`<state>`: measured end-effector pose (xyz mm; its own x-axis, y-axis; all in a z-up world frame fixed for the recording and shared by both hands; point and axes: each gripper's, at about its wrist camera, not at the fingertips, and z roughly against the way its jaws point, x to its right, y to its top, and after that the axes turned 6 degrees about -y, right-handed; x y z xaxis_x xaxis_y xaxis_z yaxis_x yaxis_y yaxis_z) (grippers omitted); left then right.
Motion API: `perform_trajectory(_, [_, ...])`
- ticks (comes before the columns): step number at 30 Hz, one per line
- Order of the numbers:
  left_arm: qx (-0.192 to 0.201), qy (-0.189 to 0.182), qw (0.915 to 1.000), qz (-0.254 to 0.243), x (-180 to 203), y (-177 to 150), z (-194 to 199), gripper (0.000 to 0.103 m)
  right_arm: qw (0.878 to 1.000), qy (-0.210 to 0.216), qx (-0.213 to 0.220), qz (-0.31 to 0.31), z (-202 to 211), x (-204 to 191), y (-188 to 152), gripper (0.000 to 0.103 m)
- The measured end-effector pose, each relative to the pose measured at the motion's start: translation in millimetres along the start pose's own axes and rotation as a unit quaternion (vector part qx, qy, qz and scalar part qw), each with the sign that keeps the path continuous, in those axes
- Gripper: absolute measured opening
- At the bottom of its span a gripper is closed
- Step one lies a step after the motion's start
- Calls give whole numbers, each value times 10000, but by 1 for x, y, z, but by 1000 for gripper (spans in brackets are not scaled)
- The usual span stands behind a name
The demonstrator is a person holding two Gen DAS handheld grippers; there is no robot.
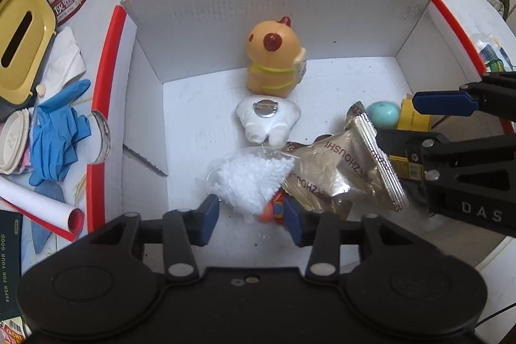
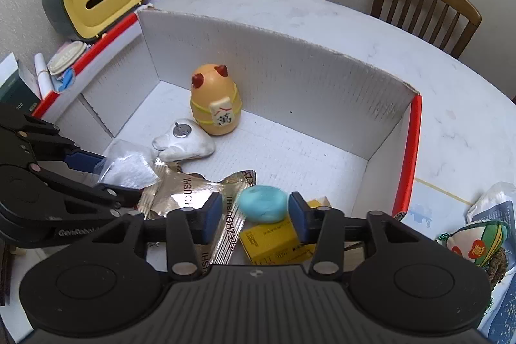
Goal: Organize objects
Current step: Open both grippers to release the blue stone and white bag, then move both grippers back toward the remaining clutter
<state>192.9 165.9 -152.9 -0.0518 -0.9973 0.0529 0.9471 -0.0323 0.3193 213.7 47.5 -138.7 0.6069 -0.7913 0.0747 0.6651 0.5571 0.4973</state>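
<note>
Left gripper jaws parted, straddling clear plastic bag of white fluff on white cardboard box floor. Right gripper loose around turquoise egg-shaped ball, pads apart. Withdraw both straight up to avoid dragging foil packets.

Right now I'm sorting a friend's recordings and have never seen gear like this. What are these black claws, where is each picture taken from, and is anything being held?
The claws are two hand-held grippers, each with a camera looking along its fingers. One picture is from the left gripper, the other from the right gripper. Both point down into a white cardboard box on a table. Inside lie an orange toy figure, a white plush, gold snack packets, a yellow box, a bag of white fluff and a turquoise egg. The left jaws flank the fluff bag, the right jaws the egg; both look open, gripping nothing.
</note>
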Motion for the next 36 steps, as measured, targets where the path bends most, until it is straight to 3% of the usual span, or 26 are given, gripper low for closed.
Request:
perform_trajectory(9, [283, -38, 9996, 18, 9, -4, 18, 62, 9998, 142, 155, -30, 20, 4, -5, 48])
perform_trajectory(18, [618, -54, 9981, -38, 30, -8, 44, 67, 9983, 335, 445, -187, 53, 16, -8, 51])
perform_trajectory(22, [756, -109, 9971, -55, 41, -12, 55, 71, 9969, 403, 624, -264, 71, 24, -12, 58])
perform_trajectory(36, [1326, -143, 9910, -111, 92, -17, 92, 83, 9914, 546, 1066, -531, 123, 66, -41, 62])
